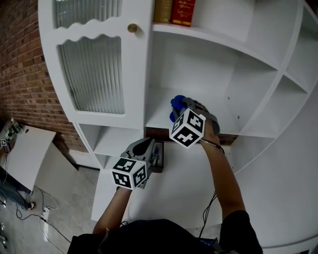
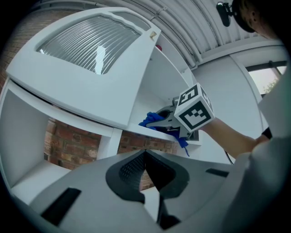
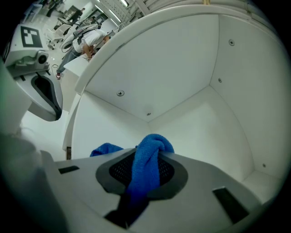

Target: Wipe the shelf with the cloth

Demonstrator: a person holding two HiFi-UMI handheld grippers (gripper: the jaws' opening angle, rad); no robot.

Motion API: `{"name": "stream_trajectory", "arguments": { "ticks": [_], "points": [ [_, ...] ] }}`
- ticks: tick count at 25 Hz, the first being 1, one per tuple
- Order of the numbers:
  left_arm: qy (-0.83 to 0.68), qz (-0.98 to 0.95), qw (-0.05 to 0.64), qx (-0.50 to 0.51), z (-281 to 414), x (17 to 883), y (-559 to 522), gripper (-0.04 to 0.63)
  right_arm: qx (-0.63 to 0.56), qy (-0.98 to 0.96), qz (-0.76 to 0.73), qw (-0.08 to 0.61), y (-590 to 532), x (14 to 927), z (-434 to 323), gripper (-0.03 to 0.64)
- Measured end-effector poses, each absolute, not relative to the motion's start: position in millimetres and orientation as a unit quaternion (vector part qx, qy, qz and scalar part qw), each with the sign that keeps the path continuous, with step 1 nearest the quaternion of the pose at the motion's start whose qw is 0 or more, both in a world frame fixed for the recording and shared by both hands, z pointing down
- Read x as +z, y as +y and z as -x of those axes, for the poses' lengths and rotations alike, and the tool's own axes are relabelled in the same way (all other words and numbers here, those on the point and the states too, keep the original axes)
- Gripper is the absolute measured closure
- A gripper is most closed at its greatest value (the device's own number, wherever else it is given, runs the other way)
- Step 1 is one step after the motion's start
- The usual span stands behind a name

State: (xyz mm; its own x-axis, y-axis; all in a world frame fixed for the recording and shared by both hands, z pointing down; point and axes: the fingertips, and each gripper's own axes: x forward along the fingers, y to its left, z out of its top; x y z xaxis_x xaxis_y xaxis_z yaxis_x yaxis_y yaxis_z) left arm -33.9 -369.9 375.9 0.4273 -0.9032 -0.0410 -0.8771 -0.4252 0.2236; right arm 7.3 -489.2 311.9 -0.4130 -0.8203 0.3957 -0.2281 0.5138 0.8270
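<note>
Head view showed you reaching into a white shelf (image 1: 158, 114) unit with the right tongs (image 1: 180, 107), which held the blue cloth (image 1: 175, 102) at the front part of an open compartment. That cloth sat on the shelf board, close to its left side, just right of the upright that carried the cabinet door (image 1: 92, 74) with ribbed glass and a brass knob (image 1: 132, 28). Your right forearm stretched up from the bottom of the frame to that compartment. Two books (image 1: 174, 11), one yellowish and one red, stood on the shelf above it.

Right gripper view confirmed the grip: the right tongs (image 3: 145, 172) were clamped on the cloth (image 3: 148, 157), a thick fold of it pinched between the pads and bunched up over their tips, with another lump of blue showing to the left. Beyond it lay the white back corner of the compartment.

Your left tongs (image 1: 148, 147) hung lower and to the left, over the white ledge below the shelf, well apart from the cloth. Left gripper view showed those tongs (image 2: 145, 169) closed tip to tip with nothing between them, pointed up toward the right tongs (image 2: 164, 119) and the cloth (image 2: 152, 119) at the shelf edge. A brick wall (image 1: 20, 64) stood to the left of the unit.
</note>
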Motion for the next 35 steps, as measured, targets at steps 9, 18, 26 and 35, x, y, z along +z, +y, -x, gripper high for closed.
{"name": "stream_trajectory", "arguments": {
  "ticks": [9, 18, 26, 35],
  "points": [
    [-0.541, -0.833, 0.084, -0.077, 48, 378, -361, 0.580, -0.368, -0.771, -0.318, 0.410, -477, 312, 28, 0.538],
    [-0.552, -0.826, 0.085, -0.074, 62, 380, -356, 0.580, -0.381, -0.779, -0.295, 0.402, -467, 313, 58, 0.538],
    [-0.558, -0.823, 0.083, -0.073, 68, 379, -354, 0.580, -0.392, -0.779, -0.285, 0.398, -461, 313, 71, 0.538],
    [-0.565, -0.817, 0.084, -0.076, 76, 381, -351, 0.580, -0.394, -0.780, -0.284, 0.394, -459, 313, 77, 0.538]
  ]
}}
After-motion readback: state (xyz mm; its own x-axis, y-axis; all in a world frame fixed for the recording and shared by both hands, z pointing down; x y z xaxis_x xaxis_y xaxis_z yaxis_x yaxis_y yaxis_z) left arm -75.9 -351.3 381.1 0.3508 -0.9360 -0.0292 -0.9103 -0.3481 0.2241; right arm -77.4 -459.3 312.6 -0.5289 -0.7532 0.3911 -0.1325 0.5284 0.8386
